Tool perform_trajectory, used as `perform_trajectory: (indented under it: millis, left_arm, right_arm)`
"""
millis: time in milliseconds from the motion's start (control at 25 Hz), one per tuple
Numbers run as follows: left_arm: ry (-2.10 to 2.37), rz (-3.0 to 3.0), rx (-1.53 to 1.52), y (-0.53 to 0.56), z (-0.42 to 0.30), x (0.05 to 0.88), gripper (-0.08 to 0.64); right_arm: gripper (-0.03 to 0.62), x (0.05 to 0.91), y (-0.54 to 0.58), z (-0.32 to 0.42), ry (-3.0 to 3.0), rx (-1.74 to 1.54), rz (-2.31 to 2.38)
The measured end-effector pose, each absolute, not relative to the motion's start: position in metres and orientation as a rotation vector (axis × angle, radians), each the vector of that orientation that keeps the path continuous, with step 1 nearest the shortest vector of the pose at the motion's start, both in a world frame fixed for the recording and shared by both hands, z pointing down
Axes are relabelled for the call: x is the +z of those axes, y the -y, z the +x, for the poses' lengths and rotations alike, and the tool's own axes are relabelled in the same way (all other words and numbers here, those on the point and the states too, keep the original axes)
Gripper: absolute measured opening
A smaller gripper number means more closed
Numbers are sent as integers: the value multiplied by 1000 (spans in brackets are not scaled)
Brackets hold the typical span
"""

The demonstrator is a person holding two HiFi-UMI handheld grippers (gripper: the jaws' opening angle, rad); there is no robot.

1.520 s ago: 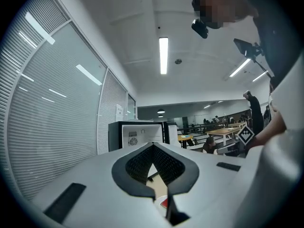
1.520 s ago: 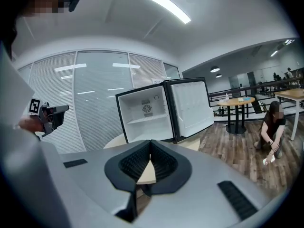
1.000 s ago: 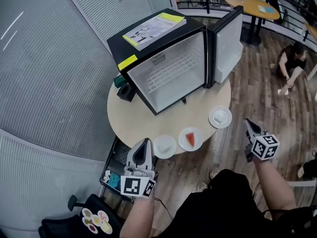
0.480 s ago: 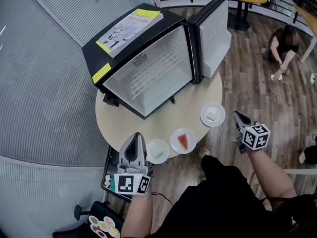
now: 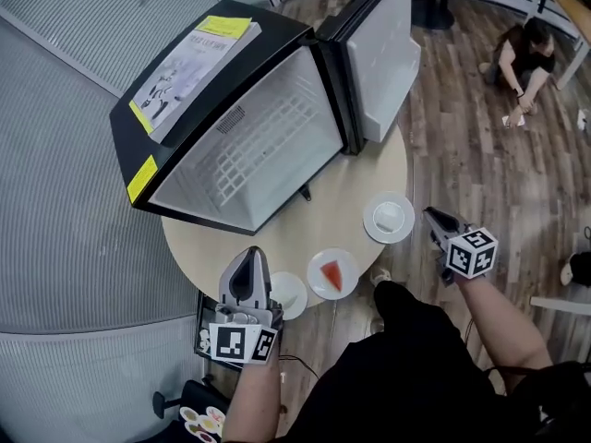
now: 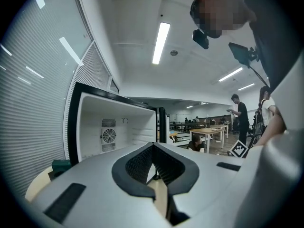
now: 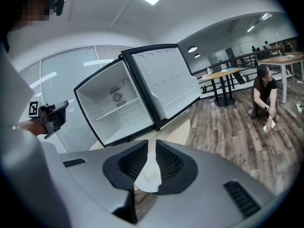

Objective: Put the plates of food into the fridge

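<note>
1. Fridge [image 5: 249, 155] stood open on the far side of the tabletop [image 5: 277, 238]. Its door was swung out to the right, the cavity faced the person, and no plate was inside yet.
2. Three plates sat in a row along the tabletop's near edge, running from lower left to upper right in the head view: left plate [image 5: 297, 290], wedge plate [image 5: 315, 281] with a red wedge on it, and right plate [image 5: 370, 221] with something white on it.
3. The plates were round, so they had no long axis. I couldn't tell which way the wedge pointed.
4. Left claw [image 5: 249, 257] had its tips together and held nothing. The left plate was just to its right and partly hidden under it. The claw pointed toward the fridge, not at the plate.
5. Right claw [image 5: 434, 216] was at a narrow gap, its jaws had just been opening, and nothing was gripped. The right plate was just to its left, and its white rim showed through the gap in the right gripper view.
6. Judgement: the right claw was the better lined up, with the right plate ahead and slightly below it. The wedge plate lay between the two claws, somewhat nearer the left one.
</note>
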State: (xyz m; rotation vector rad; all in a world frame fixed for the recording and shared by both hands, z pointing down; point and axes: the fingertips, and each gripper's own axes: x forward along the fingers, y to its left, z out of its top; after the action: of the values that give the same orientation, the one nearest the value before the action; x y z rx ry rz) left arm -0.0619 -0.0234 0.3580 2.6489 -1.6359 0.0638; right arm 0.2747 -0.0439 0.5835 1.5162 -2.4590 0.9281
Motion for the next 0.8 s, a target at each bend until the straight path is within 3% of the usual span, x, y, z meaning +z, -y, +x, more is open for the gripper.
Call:
perform_trajectory:
  millis: [120,360,800]
  left_arm:
    - [1617,2653,91,41,-53,366,2]
    - [1579,2670,133,74,-41,374,2]
    - [1544,2654,242,107,-34,394,2]
  right_arm:
    - [108,606,51,273,2455,994,1471]
    - [179,644,64,276,2408,1102,1472]
    - [198,720,74,275,2275,1348,1454]
